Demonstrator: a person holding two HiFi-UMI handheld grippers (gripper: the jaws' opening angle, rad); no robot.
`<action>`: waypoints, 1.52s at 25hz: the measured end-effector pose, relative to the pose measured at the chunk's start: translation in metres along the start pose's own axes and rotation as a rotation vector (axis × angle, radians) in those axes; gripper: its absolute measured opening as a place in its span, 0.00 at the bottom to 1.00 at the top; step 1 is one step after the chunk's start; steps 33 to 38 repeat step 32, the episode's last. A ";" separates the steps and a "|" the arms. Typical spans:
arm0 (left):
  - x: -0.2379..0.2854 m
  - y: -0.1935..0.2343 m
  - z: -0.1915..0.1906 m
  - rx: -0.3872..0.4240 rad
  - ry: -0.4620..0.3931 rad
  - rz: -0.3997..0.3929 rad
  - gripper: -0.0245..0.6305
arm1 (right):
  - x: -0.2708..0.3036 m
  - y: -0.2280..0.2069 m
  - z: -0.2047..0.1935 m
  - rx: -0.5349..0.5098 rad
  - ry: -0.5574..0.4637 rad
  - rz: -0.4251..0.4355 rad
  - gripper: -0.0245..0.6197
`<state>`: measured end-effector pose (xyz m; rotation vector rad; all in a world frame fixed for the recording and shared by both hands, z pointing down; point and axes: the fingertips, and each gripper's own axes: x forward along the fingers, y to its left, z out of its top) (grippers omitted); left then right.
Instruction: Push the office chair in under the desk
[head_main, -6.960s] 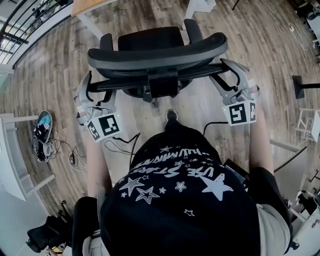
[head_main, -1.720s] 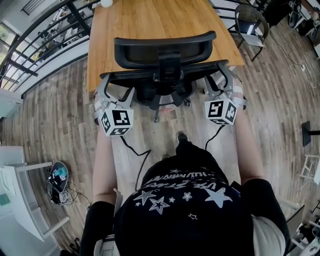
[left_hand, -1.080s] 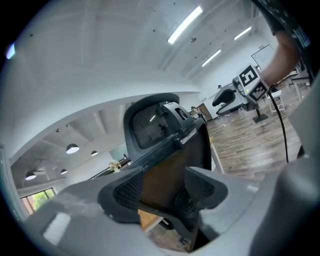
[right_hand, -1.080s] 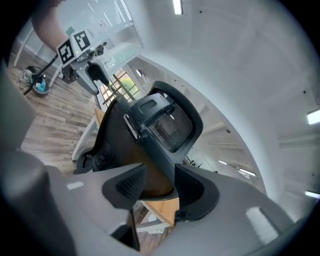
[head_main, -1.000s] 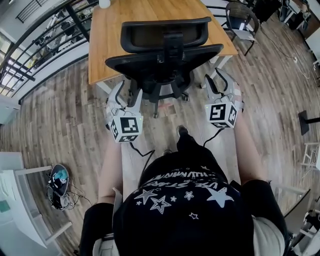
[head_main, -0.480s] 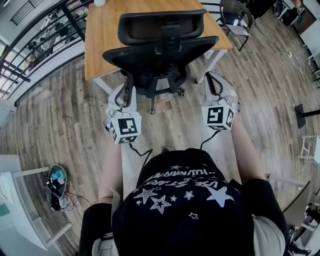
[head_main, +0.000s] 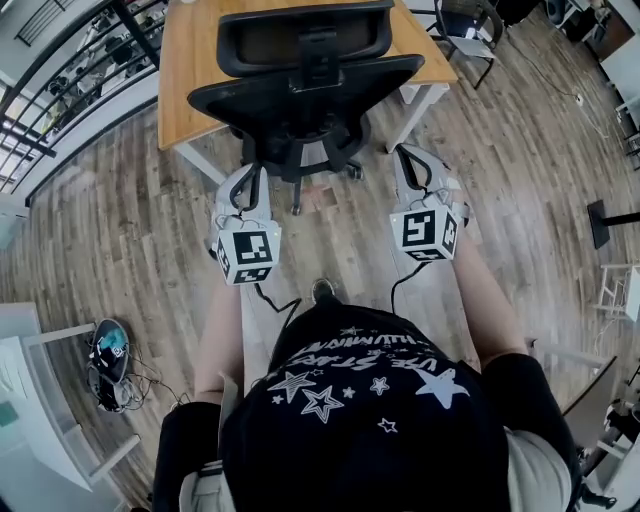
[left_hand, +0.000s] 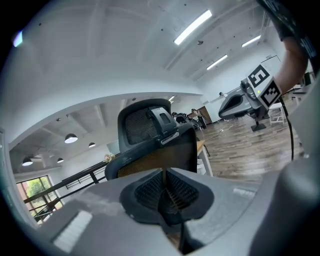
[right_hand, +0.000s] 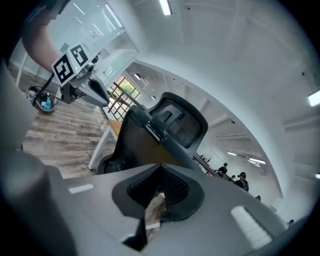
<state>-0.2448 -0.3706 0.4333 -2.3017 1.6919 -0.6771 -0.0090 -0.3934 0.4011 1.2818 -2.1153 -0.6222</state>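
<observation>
Two closed, empty jaw sets: left gripper (head_main: 252, 178) and right gripper (head_main: 408, 160), both clear of the office chair (head_main: 305, 85) at the wooden desk (head_main: 190, 60).

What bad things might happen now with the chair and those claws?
1. The left claw and the right claw are both shut and not touching the office chair. On its wheels, it might roll back out from the desk.
2. A black cable hangs from the left claw close to the person's shoe, so a step could snag it.
</observation>
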 end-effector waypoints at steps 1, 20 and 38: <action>-0.002 -0.005 0.001 0.000 0.006 0.000 0.07 | -0.004 -0.001 -0.002 0.015 0.000 0.002 0.04; -0.091 -0.090 0.016 -0.010 0.062 0.030 0.07 | -0.098 0.017 -0.040 0.072 -0.022 0.063 0.04; -0.144 -0.132 0.044 -0.019 0.014 0.032 0.07 | -0.173 0.011 -0.035 0.080 -0.063 0.034 0.04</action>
